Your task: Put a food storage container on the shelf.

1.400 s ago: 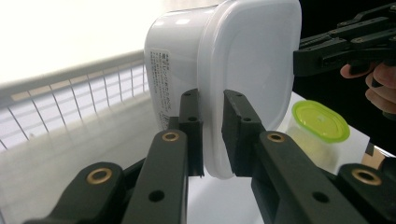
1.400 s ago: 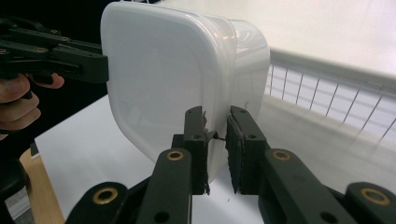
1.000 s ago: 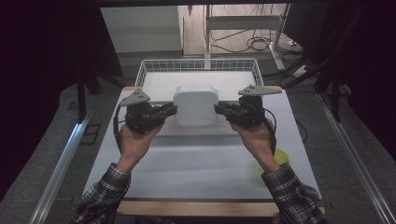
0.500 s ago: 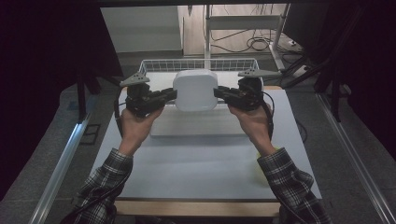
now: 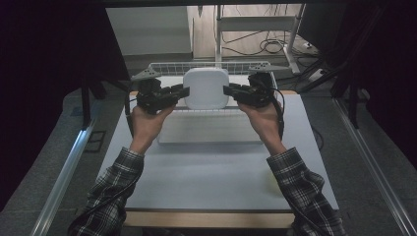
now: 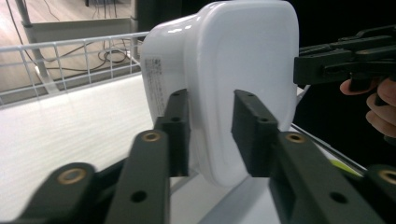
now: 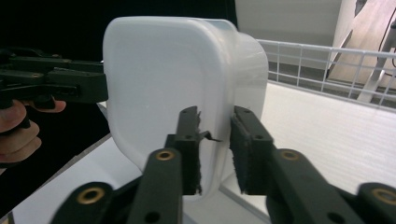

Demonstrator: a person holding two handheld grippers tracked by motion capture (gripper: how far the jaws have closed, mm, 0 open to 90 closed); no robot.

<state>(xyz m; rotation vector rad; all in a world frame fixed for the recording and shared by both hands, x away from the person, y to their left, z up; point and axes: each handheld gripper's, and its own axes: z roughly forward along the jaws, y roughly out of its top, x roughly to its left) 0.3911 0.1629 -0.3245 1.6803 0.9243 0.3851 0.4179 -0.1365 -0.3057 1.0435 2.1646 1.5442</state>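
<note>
One white plastic container (image 5: pixel 206 88), rounded at its corners and turned on its side, is held up between two black grippers over the near rim of one white wire basket (image 5: pixel 172 68). The left gripper (image 5: pixel 184 92) meets the container's left edge and the right gripper (image 5: pixel 227 90) its right edge, each carried in one hand with a plaid sleeve behind it.

In the left gripper view, the two jaws straddle the container's rim, and a narrow gap shows beside one pad. In the right gripper view, the two jaws also sit either side of the rim. Both pairs of jaws have just been opening with the rim between them; whether the pads press on it cannot be told for certain.

One white table (image 5: pixel 196 172) lies below, with one flat white lid (image 5: pixel 209 130) resting on it just in front of the basket.
</note>
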